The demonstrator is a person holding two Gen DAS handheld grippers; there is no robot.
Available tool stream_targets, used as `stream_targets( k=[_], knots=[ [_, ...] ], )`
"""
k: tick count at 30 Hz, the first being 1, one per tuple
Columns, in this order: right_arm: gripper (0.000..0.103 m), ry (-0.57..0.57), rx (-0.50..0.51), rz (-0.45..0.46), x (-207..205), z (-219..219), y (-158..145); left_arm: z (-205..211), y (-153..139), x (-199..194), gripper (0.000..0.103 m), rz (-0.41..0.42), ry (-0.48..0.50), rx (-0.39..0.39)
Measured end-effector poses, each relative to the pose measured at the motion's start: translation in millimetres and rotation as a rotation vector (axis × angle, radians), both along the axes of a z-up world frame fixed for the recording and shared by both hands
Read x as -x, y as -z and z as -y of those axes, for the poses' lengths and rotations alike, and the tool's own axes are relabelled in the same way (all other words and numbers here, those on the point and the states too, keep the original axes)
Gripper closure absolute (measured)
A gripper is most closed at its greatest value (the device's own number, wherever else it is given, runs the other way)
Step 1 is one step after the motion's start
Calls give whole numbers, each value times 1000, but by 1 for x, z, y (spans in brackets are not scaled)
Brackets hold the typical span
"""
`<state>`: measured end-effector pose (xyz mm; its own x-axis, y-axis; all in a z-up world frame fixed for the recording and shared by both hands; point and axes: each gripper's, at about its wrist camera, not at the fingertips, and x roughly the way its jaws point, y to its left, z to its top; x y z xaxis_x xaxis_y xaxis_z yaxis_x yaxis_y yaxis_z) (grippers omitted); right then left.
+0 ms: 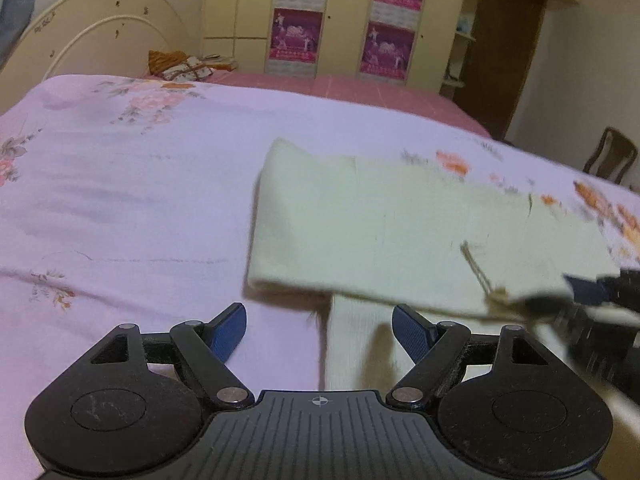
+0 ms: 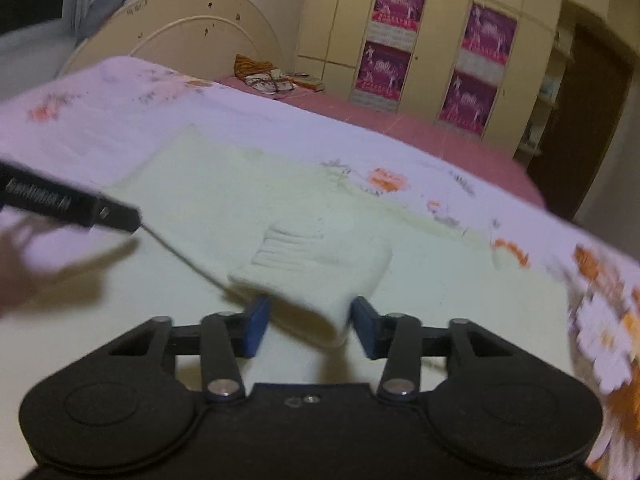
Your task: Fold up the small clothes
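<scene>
A pale cream garment (image 1: 400, 224) lies on the lilac floral bedsheet (image 1: 120, 184), with one part folded over the rest. My left gripper (image 1: 320, 332) is open just short of the garment's near edge, with nothing between its blue pads (image 1: 228, 332). My right gripper (image 2: 310, 328) is shut on a raised, folded corner of the garment (image 2: 316, 264), which casts a shadow on the layer below. From the left wrist view, the right gripper (image 1: 592, 292) shows at the right edge, beside a dangling cord (image 1: 476, 268). The left gripper's black body (image 2: 72, 204) and a blurred hand (image 2: 40, 268) show at the right wrist view's left.
A curved cream headboard (image 1: 100, 32) stands at the far end. A small pile of folded cloth (image 1: 184, 66) sits on the pink sheet (image 1: 360, 92) behind. Wardrobes with purple posters (image 1: 300, 12), a dark door (image 1: 504, 48) and a chair (image 1: 612, 156) line the far side.
</scene>
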<state>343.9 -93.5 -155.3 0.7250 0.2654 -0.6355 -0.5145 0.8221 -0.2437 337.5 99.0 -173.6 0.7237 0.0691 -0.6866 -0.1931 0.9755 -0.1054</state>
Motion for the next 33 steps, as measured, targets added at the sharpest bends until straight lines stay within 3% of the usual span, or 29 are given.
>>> stream_targets(
  k=[1, 2, 4, 7, 9, 11, 14, 17, 18, 20, 22, 28, 33],
  knots=[
    [85, 9, -18, -5, -4, 0, -1, 4, 2, -3, 23, -5, 2, -13],
    [94, 27, -54, -15, -9, 4, -4, 9, 3, -7, 23, -5, 2, -29],
    [98, 78, -150, -27, -16, 17, -13, 13, 4, -11, 23, 2, -1, -55],
    [99, 220, -380, -64, -34, 56, -34, 14, 2, -20, 23, 20, -31, -65],
    [99, 301, -453, -64, -42, 82, -42, 12, 3, -27, 23, 29, -59, -69],
    [99, 379, -470, -67, -47, 108, -39, 6, 3, -30, 23, 46, -101, -44],
    [99, 501, -511, -165, -52, 146, -21, 0, 7, -34, 23, 51, -150, 2],
    [96, 499, -507, -255, -53, 152, -5, -2, 11, -33, 24, 60, -163, 14],
    [94, 507, -529, -248, -52, 158, -5, -3, 12, -33, 24, 61, -164, 14],
    [77, 539, -565, -231, -52, 165, -8, -5, 13, -30, 24, 65, -166, 15],
    [73, 555, -582, -224, -52, 170, -10, -7, 14, -28, 24, 65, -166, 12],
    [73, 633, -614, -190, -47, 189, -10, -9, 12, -28, 24, 65, -171, 17],
    [86, 614, -605, -184, -45, 192, -12, -12, 13, -28, 24, 74, -173, 19]
  ],
)
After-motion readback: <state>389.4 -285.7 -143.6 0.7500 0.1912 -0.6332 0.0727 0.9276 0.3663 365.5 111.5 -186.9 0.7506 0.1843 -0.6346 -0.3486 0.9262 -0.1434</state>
